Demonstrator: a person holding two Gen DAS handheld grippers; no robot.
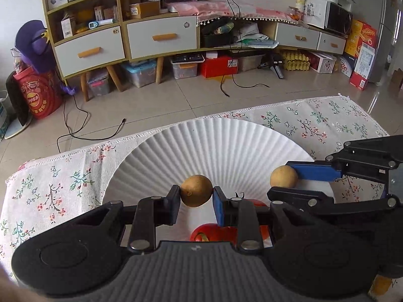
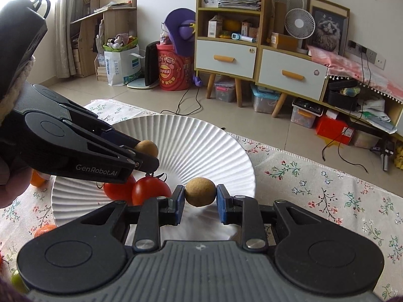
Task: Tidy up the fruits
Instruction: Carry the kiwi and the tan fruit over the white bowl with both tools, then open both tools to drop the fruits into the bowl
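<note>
My left gripper (image 1: 197, 197) is shut on a small round brown fruit (image 1: 196, 190), held over the white pleated plate (image 1: 226, 141). My right gripper (image 2: 200, 198) is shut on a second brown fruit (image 2: 200, 191) above the same plate (image 2: 201, 136). In the left wrist view the right gripper (image 1: 283, 180) reaches in from the right with its fruit (image 1: 283, 176). In the right wrist view the left gripper (image 2: 147, 152) comes in from the left with its fruit (image 2: 147, 148). Two red tomatoes (image 2: 141, 188) lie on the plate; they show partly under the left gripper as tomatoes (image 1: 214, 232).
A floral cloth (image 2: 327, 188) covers the table under the plate. Small orange fruits (image 2: 44, 230) and a green one (image 2: 17, 280) lie on the cloth at the left. Beyond the table's far edge are tiled floor, cables and shelving units (image 1: 121, 35).
</note>
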